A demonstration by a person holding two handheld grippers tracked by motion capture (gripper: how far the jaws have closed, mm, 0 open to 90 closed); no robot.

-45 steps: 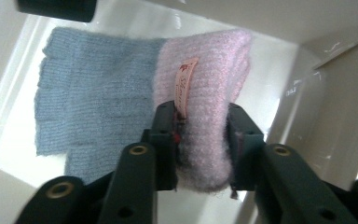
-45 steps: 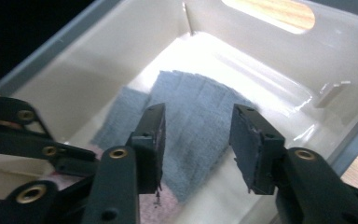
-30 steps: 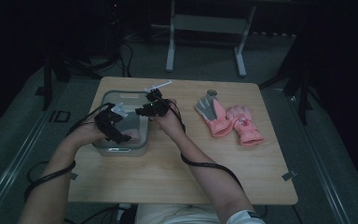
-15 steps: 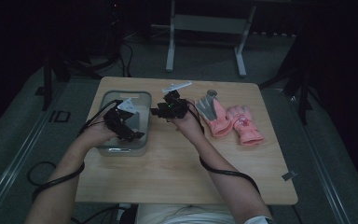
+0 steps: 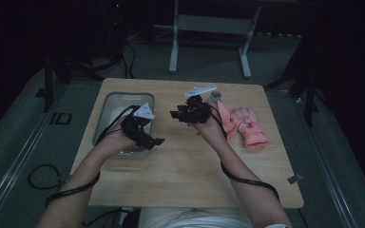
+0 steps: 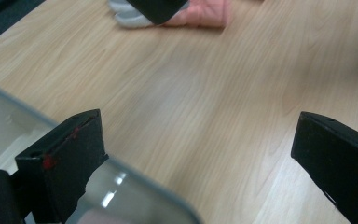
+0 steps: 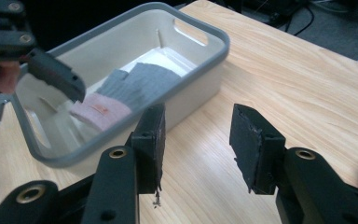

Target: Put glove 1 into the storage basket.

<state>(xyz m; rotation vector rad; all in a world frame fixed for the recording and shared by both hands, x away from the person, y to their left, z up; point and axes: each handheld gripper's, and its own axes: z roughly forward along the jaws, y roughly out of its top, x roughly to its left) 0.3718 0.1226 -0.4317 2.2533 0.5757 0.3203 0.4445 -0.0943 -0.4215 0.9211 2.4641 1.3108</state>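
Observation:
A grey-rimmed white bin (image 5: 105,107) stands at the table's left, and in the right gripper view a grey glove with a pink cuff (image 7: 121,93) lies inside it. Pink gloves (image 5: 247,126) lie on the table to the right. My left gripper (image 5: 149,137) hovers over the bin's right rim (image 6: 135,182). Its jaws (image 6: 200,126) have just been opening further, with bare wood between them. My right gripper (image 5: 177,115) is held above the table between the bin and the pink gloves. Its jaws (image 7: 198,116) are partly open, with nothing between them, and point toward the bin (image 7: 214,37).
A small grey round object (image 5: 215,97) sits beside the pink gloves at the back. Cables trail from both grippers along the forearms. A metal stand (image 5: 209,23) is on the floor beyond the table. Bare tabletop (image 5: 185,171) spreads toward the front edge.
Both hands have moved to the right and up a little. The left gripper went from over the bin's inside to its right rim; the right gripper went toward the pink gloves.

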